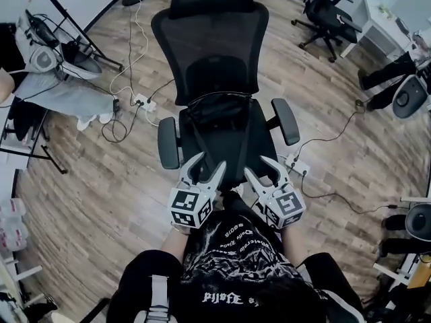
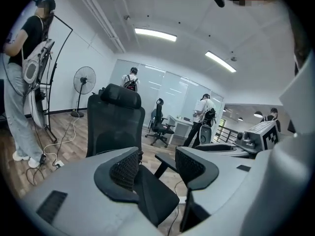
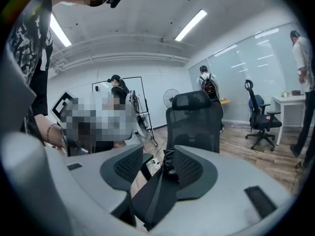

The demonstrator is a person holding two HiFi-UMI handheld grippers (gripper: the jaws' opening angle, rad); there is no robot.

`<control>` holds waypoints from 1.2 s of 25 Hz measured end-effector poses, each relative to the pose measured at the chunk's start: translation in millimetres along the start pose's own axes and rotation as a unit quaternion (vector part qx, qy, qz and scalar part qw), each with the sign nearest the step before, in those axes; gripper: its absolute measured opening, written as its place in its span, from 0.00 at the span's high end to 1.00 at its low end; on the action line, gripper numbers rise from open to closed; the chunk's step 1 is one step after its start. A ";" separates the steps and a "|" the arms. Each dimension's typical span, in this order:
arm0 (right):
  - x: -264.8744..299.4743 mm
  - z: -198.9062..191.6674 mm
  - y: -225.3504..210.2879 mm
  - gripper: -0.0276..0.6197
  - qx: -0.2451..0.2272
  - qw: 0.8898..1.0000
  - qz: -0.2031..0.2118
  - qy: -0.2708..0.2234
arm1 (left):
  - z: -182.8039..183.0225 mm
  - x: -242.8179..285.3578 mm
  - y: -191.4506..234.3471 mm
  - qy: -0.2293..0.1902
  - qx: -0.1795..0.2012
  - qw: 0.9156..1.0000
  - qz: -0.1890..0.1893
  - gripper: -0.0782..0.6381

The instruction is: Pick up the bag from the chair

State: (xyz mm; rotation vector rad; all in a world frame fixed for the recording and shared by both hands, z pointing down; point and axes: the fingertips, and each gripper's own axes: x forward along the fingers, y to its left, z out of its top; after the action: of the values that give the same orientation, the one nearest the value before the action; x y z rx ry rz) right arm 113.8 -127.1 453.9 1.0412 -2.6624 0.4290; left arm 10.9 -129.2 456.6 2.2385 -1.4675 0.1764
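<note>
A black office chair (image 1: pixel 215 52) stands in front of me. On its seat lies a flat black bag (image 1: pixel 222 123), with a handle loop at the back and a strap running toward the front edge. My left gripper (image 1: pixel 207 163) is open at the seat's front edge, left of the strap. My right gripper (image 1: pixel 261 168) is open at the same edge, right of the strap. In the left gripper view the jaws (image 2: pixel 157 168) stand apart over the dark seat, holding nothing. In the right gripper view the bag's strap (image 3: pixel 157 191) lies low between the open gripper (image 3: pixel 161 168) jaws, not clamped.
The chair's armrests (image 1: pixel 168 142) (image 1: pixel 286 120) flank the seat. Power strips (image 1: pixel 143 101) (image 1: pixel 297 165) and cables lie on the wood floor on both sides. Another office chair (image 1: pixel 326 15) stands at the back right. A seated person (image 1: pixel 54 89) is at the left, a fan (image 2: pixel 84 80) behind.
</note>
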 end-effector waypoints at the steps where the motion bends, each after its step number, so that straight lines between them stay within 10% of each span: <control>1: 3.6 2.5 -10.5 0.64 -0.003 1.000 0.010 0.004 | 3.0 8.8 0.1 -0.003 -0.006 1.000 0.007 0.56; 14: 38.3 5.6 -71.6 0.64 -0.012 0.999 0.044 0.028 | 8.8 61.0 24.3 0.018 -0.003 0.998 0.059 0.56; 30: 147.2 32.8 -123.9 0.64 -0.111 0.991 0.027 0.067 | 20.9 129.5 127.1 0.074 0.051 0.996 0.019 0.56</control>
State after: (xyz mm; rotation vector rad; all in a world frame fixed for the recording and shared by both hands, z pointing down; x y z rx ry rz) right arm 90.2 -316.5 495.0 0.8450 -2.5519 0.1987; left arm -50.7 -288.4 521.2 2.2245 -1.4517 0.4304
